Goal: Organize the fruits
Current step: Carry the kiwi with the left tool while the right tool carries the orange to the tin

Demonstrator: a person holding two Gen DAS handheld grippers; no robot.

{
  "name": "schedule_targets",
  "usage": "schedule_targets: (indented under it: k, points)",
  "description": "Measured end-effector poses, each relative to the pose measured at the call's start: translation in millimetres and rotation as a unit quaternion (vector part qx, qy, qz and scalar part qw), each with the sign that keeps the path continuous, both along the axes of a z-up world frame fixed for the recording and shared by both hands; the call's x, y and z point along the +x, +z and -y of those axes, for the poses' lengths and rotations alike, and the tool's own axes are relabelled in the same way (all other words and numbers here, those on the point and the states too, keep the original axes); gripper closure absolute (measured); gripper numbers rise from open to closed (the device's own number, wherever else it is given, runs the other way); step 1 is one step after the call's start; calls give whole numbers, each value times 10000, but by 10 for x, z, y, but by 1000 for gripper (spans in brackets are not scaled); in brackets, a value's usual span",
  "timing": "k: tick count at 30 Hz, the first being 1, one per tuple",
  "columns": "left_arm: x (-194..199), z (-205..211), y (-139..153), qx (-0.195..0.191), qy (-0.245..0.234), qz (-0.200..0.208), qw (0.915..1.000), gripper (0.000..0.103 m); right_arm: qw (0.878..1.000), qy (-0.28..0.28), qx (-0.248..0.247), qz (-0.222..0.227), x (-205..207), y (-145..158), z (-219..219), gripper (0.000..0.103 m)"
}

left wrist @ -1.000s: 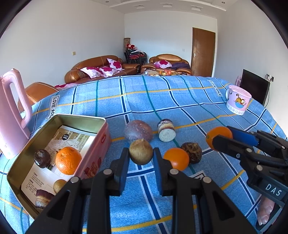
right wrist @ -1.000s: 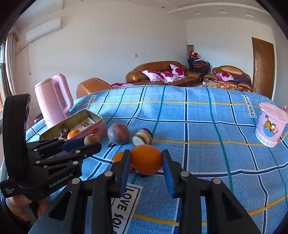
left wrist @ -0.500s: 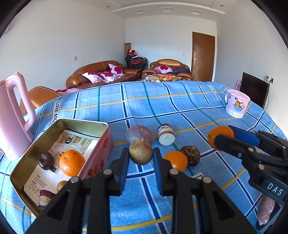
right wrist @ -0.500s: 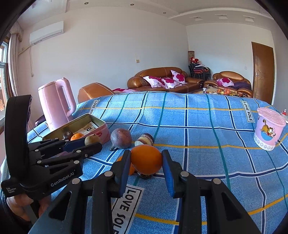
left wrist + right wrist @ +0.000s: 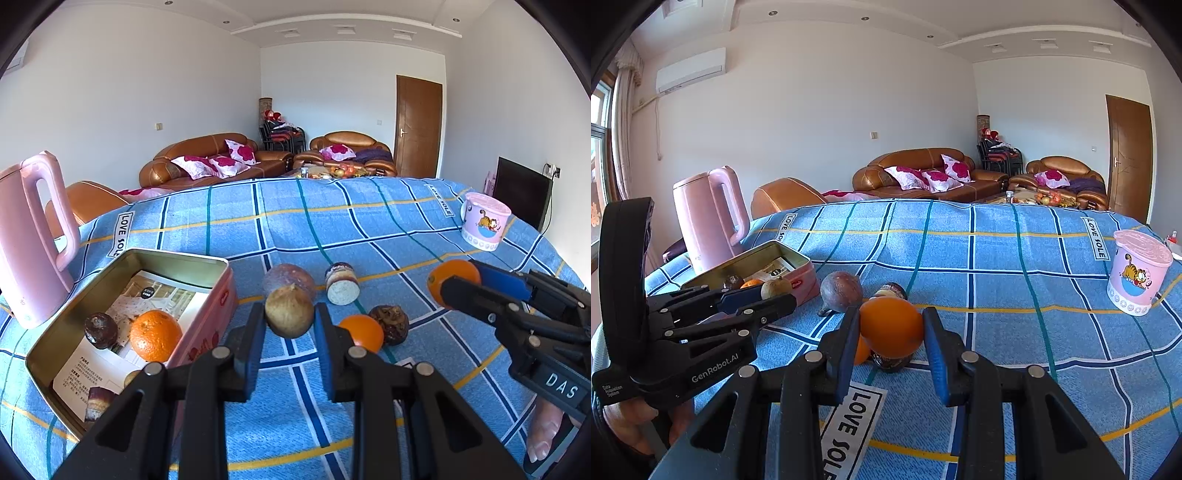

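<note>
My left gripper is shut on a tan round fruit, held above the blue checked cloth just right of the pink tin. Inside the tin lie an orange, a dark fruit and printed paper. My right gripper is shut on an orange; the left wrist view shows that orange at the right. On the cloth lie a purple fruit, a cut dark piece, another orange and a wrinkled brown fruit.
A pink kettle stands left of the tin. A pink cartoon cup sits at the far right of the table. Sofas, a wooden door and a dark screen lie beyond the table. A hand shows at the lower right.
Both views have tipped up a little, showing more ceiling. Both grippers keep the same hold on their fruits; the fruits on the cloth have not moved.
</note>
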State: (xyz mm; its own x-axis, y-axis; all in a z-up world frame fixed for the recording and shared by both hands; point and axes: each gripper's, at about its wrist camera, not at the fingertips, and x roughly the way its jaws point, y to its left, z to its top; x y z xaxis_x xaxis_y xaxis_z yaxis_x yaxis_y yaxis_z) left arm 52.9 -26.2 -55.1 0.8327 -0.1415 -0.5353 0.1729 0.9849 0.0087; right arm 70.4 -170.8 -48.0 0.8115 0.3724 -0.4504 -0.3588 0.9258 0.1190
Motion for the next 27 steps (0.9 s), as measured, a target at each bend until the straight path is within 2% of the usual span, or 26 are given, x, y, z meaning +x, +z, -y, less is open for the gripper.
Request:
schedule_targets:
  k: [27]
  points:
    - [-144, -13, 78, -10, 17, 429, 9991, 75, 9986, -42, -83, 527, -217, 79, -29, 66]
